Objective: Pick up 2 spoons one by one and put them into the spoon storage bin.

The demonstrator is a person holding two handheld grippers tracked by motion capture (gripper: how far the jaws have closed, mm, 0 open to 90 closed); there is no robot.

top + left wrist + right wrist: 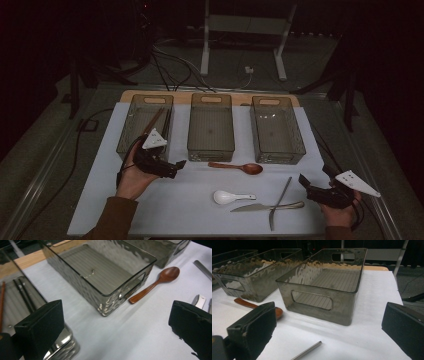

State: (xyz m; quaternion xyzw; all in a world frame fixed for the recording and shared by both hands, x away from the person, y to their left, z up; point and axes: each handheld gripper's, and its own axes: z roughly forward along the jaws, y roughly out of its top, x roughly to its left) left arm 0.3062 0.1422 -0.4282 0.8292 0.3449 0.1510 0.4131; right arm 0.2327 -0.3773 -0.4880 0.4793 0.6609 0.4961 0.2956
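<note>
Both grippers' fingers wide, empty | left gripper (181, 163) near wooden spoon (239, 167) | right gripper (303, 181) beside knife (265, 206)

— What sort of place is this?
— A lab, set up for recording. Beyond the left claw (181, 164), the tabletop (100, 175) wears a white sheet, with cables (170, 67) trailing over the floor.
— Anything else?
— A bare stand (245, 30) farther back, dark drapes around, and three identical bins (210, 125) in a row.
</note>
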